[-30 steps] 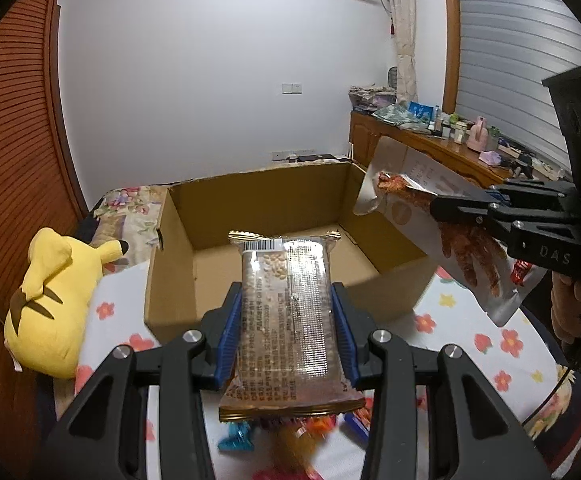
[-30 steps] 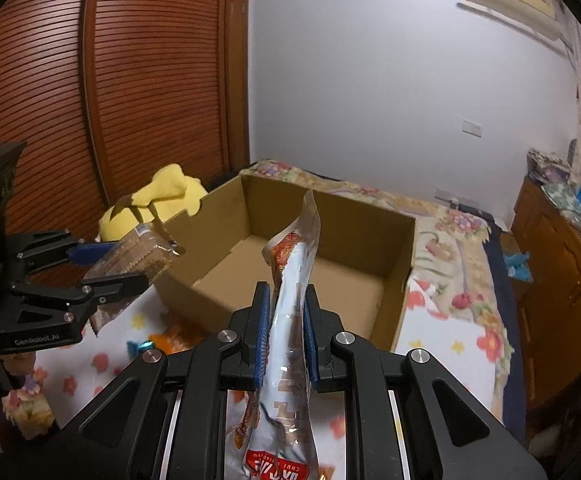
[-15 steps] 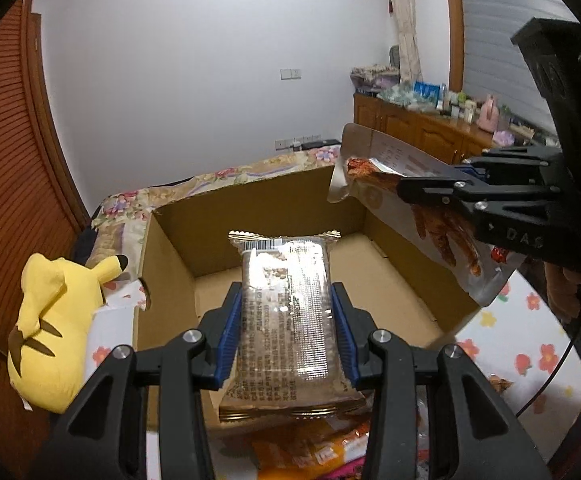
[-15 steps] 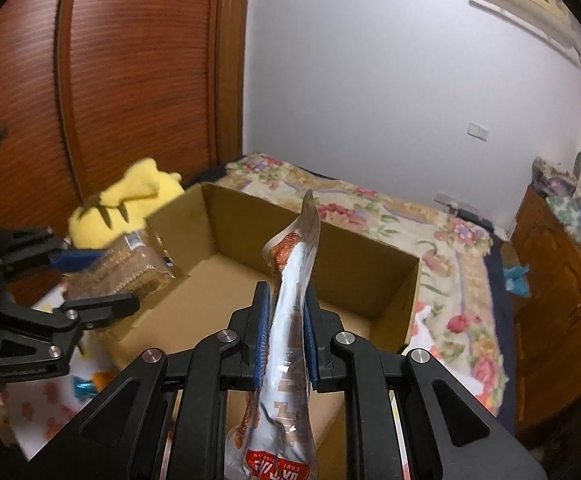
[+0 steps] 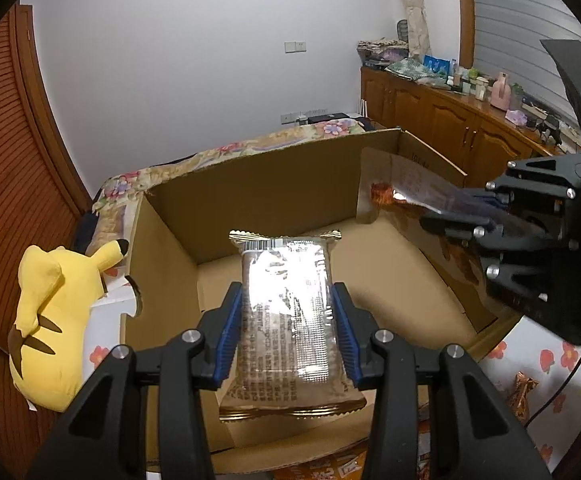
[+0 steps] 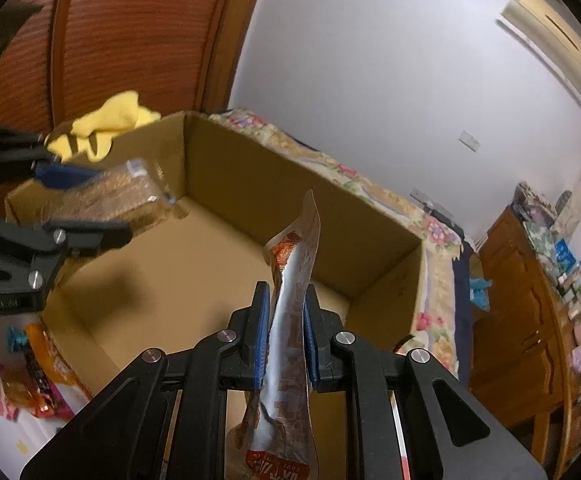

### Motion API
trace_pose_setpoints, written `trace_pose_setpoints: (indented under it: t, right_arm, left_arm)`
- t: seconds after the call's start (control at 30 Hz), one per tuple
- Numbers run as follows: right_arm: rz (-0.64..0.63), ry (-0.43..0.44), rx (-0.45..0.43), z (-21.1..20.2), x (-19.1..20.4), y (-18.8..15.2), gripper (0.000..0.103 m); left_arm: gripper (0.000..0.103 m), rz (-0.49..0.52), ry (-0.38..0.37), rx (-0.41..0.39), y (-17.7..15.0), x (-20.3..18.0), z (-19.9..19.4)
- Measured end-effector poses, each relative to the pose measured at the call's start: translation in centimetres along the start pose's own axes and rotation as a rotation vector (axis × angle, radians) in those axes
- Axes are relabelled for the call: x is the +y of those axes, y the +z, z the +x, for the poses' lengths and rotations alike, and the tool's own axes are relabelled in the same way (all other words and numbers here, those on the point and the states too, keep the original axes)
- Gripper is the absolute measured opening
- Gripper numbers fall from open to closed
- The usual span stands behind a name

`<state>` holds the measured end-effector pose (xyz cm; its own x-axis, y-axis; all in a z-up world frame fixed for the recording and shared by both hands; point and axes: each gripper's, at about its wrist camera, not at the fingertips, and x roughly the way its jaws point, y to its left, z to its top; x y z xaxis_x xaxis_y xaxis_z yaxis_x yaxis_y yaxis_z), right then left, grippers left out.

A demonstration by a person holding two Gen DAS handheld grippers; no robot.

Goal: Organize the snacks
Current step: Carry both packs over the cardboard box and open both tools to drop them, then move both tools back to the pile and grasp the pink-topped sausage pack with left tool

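My left gripper (image 5: pixel 286 320) is shut on a clear, gold-edged cracker packet (image 5: pixel 286 312) and holds it over the open cardboard box (image 5: pixel 258 184). My right gripper (image 6: pixel 286 320) is shut on a flat silver and red snack pouch (image 6: pixel 292 280) held edge-up over the same box (image 6: pixel 226 168). In the left wrist view the right gripper (image 5: pixel 450 216) comes in from the right with the pouch (image 5: pixel 394 196) above the box's right wall. In the right wrist view the left gripper (image 6: pixel 74 204) with the cracker packet (image 6: pixel 118 192) hangs over the box's left side. The box floor shows bare.
A yellow plush toy (image 5: pixel 50 312) lies left of the box on the flowered bedsheet (image 5: pixel 550 360). Loose snack packets (image 6: pixel 38 364) lie on the sheet in front of the box. A wooden cabinet (image 5: pixel 442 116) with clutter runs along the right wall.
Both grippers moved forward from in front of the box to over its inside, each still holding its snack. The box now fills more of both views.
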<state>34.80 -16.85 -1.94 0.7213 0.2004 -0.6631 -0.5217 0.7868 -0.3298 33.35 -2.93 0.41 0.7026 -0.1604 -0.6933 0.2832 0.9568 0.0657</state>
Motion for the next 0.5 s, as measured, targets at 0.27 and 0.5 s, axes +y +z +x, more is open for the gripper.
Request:
trace_pose_setpoints:
  t: [0.27,0.5]
  right_arm:
    - [0.013,0.051,0.031,0.4,0.29,-0.26,0.013]
    - [0.059,0.104,0.046,0.76,-0.25,-0.3,0.005]
  left_arm:
    - [0.044,-0.008,0.007,0.008,-0.32,0.45,0.05]
    - [0.044,-0.015,0.01,-0.001,-0.58,0.54,-0.32]
